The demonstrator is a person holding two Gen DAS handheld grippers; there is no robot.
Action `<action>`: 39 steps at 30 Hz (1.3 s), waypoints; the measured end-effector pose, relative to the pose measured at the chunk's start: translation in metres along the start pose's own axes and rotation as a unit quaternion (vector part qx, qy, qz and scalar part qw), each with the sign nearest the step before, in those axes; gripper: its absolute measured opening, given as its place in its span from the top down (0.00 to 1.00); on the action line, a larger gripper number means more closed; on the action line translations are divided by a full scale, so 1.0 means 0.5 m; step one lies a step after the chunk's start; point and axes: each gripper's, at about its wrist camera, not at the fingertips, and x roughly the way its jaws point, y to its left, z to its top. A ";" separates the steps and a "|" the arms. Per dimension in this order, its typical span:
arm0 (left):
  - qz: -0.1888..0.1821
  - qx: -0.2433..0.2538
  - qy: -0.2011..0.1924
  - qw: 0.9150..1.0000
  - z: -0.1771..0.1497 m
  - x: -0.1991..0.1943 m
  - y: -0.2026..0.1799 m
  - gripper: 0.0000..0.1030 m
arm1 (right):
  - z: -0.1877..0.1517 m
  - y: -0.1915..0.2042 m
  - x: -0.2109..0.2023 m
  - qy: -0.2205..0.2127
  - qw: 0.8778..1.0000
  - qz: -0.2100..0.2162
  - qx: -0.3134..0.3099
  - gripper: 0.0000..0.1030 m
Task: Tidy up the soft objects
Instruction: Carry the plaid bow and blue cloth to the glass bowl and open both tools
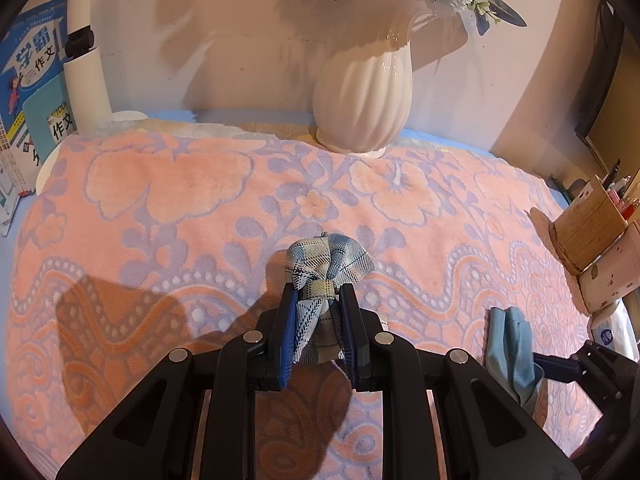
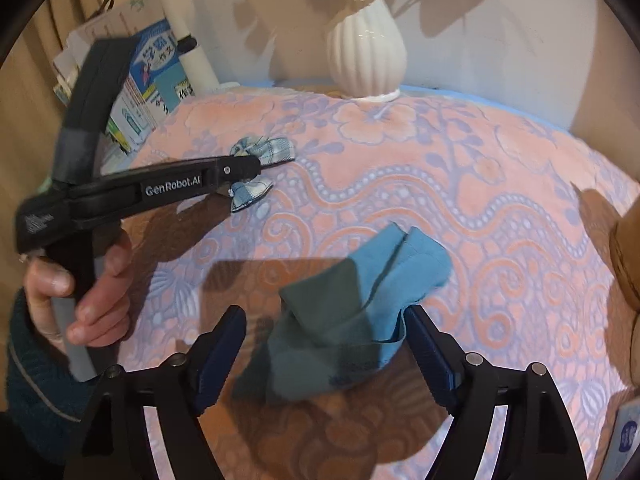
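Note:
A blue-and-white plaid cloth (image 1: 330, 258) is bunched up between the pads of my left gripper (image 1: 319, 298), which is shut on it just above the pink floral blanket (image 1: 160, 200). In the right wrist view the same left gripper (image 2: 256, 170) comes in from the left, with the plaid cloth (image 2: 276, 150) sticking out on both sides of its tip. A folded blue cloth (image 2: 380, 280) lies on the blanket between the fingers of my right gripper (image 2: 326, 318), which stands open around it. The left wrist view shows this blue cloth (image 1: 512, 344) at lower right.
A white ribbed vase (image 1: 360, 92) with flowers stands at the blanket's far edge. Books (image 1: 32, 80) and a white cylinder (image 1: 86, 80) are at the far left. A cardboard pen holder (image 1: 588, 224) sits at the right. A person's hand (image 2: 100, 280) grips the left handle.

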 end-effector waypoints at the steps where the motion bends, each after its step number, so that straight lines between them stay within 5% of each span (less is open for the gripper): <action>1: 0.001 0.001 0.000 1.000 0.000 0.000 0.001 0.83 | -0.004 0.012 0.001 -0.005 0.999 -0.037 -0.021 0.50; 2: 0.001 0.003 -0.001 1.000 -0.001 0.000 -0.001 0.83 | -0.006 0.016 -0.003 -0.010 0.999 -0.037 -0.030 0.61; 3: 0.002 0.007 -0.003 1.000 -0.002 -0.002 -0.005 0.83 | -0.009 0.019 -0.012 -0.016 0.999 -0.028 -0.035 0.87; 4: 0.001 0.010 -0.005 1.000 -0.003 -0.004 -0.008 0.83 | -0.009 0.017 -0.018 -0.020 0.999 -0.027 -0.035 0.90; 20: -0.102 0.103 -0.066 0.987 0.020 -0.153 -0.229 0.83 | -0.078 -0.207 -0.309 -0.142 0.981 -0.084 0.105 0.90; 31: -0.212 0.199 -0.082 0.953 0.044 -0.224 -0.552 0.83 | -0.204 -0.379 -0.506 -0.184 0.950 -0.141 0.209 0.90; 39: -0.252 0.263 -0.068 0.929 0.029 -0.227 -0.750 0.83 | -0.288 -0.522 -0.612 -0.212 0.919 -0.169 0.287 0.90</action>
